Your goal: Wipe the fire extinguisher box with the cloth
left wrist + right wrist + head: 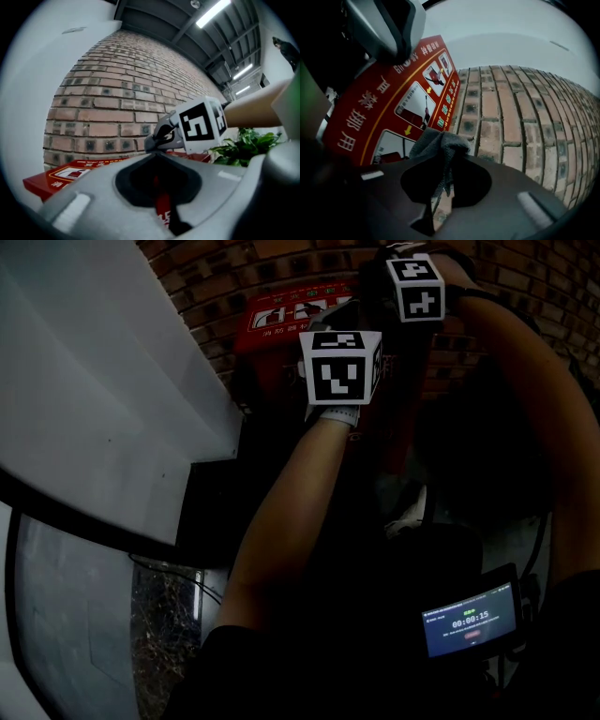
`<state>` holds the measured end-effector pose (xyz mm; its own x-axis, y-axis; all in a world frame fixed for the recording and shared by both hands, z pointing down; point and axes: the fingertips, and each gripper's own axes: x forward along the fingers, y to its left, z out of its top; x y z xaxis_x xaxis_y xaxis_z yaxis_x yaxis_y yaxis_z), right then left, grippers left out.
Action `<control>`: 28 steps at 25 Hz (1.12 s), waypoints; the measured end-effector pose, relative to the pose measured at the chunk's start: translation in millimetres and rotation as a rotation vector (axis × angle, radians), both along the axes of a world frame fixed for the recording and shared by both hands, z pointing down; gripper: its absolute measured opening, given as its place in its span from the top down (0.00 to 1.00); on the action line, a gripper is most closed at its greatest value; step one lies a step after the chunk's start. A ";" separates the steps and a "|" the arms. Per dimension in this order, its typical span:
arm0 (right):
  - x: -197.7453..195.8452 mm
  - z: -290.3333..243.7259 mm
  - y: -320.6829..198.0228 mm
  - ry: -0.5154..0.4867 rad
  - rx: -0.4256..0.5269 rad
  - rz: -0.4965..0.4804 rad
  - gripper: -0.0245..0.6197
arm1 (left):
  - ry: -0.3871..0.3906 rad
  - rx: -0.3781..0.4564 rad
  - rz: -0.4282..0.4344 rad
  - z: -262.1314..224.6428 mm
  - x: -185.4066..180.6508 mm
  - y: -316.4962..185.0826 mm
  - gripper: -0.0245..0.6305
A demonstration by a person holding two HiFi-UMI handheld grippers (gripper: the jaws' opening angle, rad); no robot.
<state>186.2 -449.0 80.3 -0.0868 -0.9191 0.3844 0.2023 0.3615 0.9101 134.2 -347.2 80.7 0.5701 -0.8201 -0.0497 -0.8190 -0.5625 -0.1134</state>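
My right gripper is clamped on the grey cloth, which bunches out past the tips at the lower centre of its view. The cloth sits at the lower right edge of the red box; I cannot tell if it touches. My left gripper has its jaws together on nothing and points at the box's top at lower left of its view.

I judge the wiping barely begun. The printed face fills the left of the right gripper view with no streak or damp mark on it, so nearly all of it is left to do.

The face looks smooth and glossy. The box stands against a brick wall, with a white panel at the left of the head view. Green leaves show at right and strip lights overhead.
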 end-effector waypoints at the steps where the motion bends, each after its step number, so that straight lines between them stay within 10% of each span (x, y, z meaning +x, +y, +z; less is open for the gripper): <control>1: -0.3 0.5 -6.9 -0.002 0.003 0.001 0.91 | -0.002 0.008 -0.012 0.1 -1.6 -2.4 0.96; 28: -21.4 28.8 28.3 -0.013 -0.082 -0.025 0.92 | 0.001 0.029 -0.040 2.5 -3.3 -6.4 0.96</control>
<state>164.8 -420.7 109.2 -0.1151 -0.8818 0.4573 0.2007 0.4303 0.8801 130.9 -353.6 83.2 0.5364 -0.8406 -0.0747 -0.8411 -0.5253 -0.1285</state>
